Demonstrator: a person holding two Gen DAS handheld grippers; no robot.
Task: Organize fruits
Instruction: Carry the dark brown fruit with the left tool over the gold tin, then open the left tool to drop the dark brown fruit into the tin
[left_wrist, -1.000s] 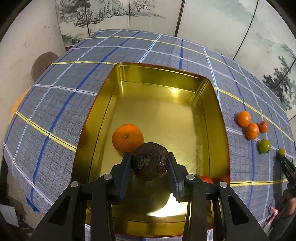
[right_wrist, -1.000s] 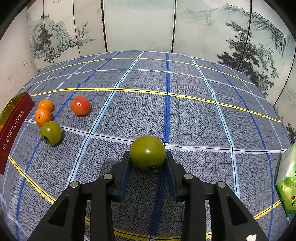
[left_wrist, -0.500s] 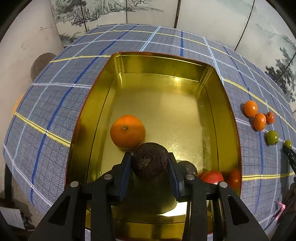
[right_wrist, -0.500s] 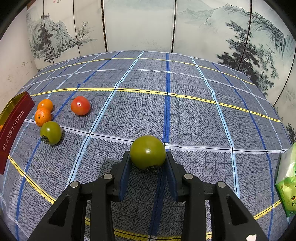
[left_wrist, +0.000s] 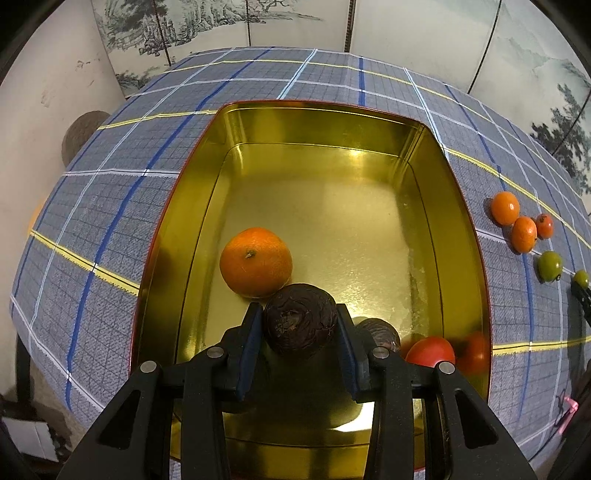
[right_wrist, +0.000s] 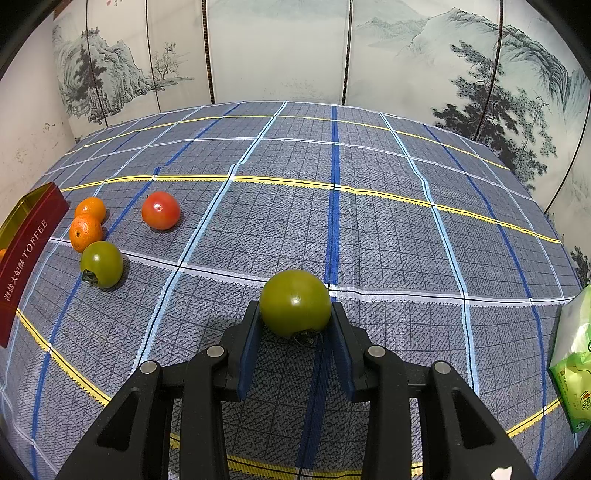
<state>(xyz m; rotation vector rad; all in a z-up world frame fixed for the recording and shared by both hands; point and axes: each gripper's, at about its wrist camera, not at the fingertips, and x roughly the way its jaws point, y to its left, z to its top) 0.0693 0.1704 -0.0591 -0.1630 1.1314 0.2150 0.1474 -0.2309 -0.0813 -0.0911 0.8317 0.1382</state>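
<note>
Gripping a dark, wrinkled round fruit (left_wrist: 300, 318), the left gripper (left_wrist: 300, 332) hangs over the near end of a gold tin (left_wrist: 332, 122). Its two blue-padded jaws are clamped on the fruit's sides, one at nine o'clock and one at three o'clock of it. Whether the fruit touches the tin floor cannot be told.

Inside the tin, an orange (left_wrist: 256, 262) lies at eleven o'clock from the held fruit, just beside it. A second dark fruit (left_wrist: 380, 332) sits at three o'clock, partly hidden behind the right jaw. A red tomato (left_wrist: 430, 351) lies farther along at three o'clock, near the tin's right wall.

The right gripper (right_wrist: 294, 325) is clamped on a green tomato (right_wrist: 294, 302), with one jaw pressed to each side. It is over a blue-and-grey checked cloth (right_wrist: 388, 240), well apart from the tin.

From the held green tomato, four more fruits lie on the cloth toward ten o'clock. Nearest is another green tomato (right_wrist: 101, 264). Beyond it are two small oranges (right_wrist: 85, 232) (right_wrist: 90, 209) touching each other, and a red tomato (right_wrist: 160, 210) stands apart at their three o'clock. The tin's red outer wall, lettered "TOFFEE", shows at the nine o'clock edge of the right view. A green packet (right_wrist: 574, 362) sits at the four o'clock edge.
</note>
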